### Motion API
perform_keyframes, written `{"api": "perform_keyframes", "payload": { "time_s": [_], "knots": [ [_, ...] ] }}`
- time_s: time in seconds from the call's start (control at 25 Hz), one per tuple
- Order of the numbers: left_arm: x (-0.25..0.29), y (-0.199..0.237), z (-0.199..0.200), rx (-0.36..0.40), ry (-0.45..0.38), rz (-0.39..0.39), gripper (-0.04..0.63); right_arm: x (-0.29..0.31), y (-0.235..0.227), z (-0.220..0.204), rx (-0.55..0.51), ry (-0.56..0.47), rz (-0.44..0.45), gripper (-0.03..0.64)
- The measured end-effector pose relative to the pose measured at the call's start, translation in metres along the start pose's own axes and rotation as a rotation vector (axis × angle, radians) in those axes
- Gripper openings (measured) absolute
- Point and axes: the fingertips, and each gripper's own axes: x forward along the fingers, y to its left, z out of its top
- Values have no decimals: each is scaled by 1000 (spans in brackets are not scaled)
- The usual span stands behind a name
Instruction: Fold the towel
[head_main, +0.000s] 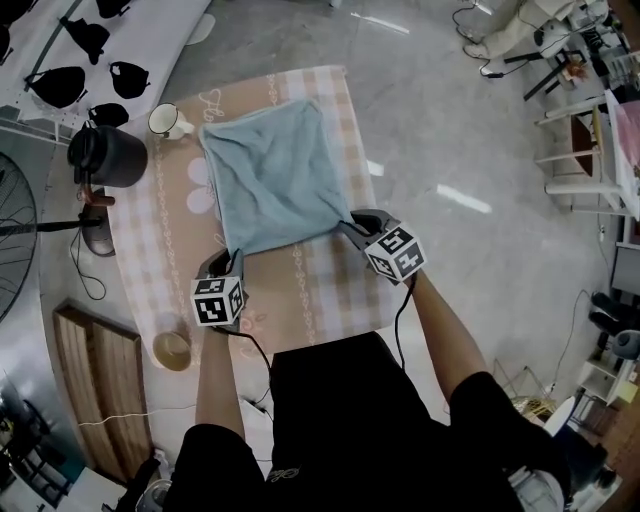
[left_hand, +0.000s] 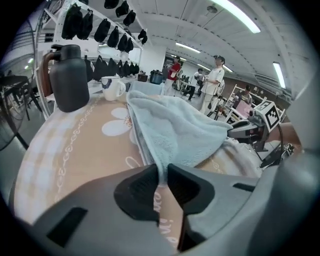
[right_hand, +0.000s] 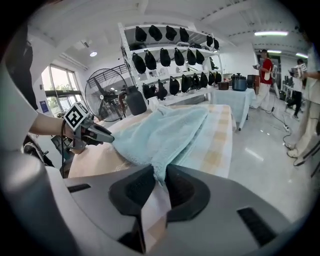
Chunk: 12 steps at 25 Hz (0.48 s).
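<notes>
A light blue towel (head_main: 275, 180) lies spread on the table with the checked cloth (head_main: 160, 250). My left gripper (head_main: 234, 259) is shut on the towel's near left corner. In the left gripper view that corner (left_hand: 161, 172) is pinched between the two dark pads. My right gripper (head_main: 348, 224) is shut on the near right corner, and the right gripper view shows the corner (right_hand: 159, 172) squeezed between the pads. Both near corners are lifted slightly off the cloth. The other gripper shows in each gripper view: the right gripper (left_hand: 235, 131) and the left gripper (right_hand: 107, 136).
A dark kettle (head_main: 105, 155) and a white mug (head_main: 170, 122) stand at the table's far left. A roll of tape (head_main: 172, 350) lies near the front left edge. A fan (head_main: 15, 225) and wooden boards (head_main: 100, 385) are at the left. People stand in the background (left_hand: 212, 82).
</notes>
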Motion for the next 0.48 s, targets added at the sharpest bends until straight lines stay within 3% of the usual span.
{"api": "perform_keyframes", "payload": {
  "time_s": [0.2,0.48],
  "knots": [
    [-21,-4,-3,-42,-50,27,60,-19,6,-3,27,-37,-18,64],
    [-55,-19,-37,-118,-77,51,60,-46,43,-25,-22,-28,36,64]
  ]
}}
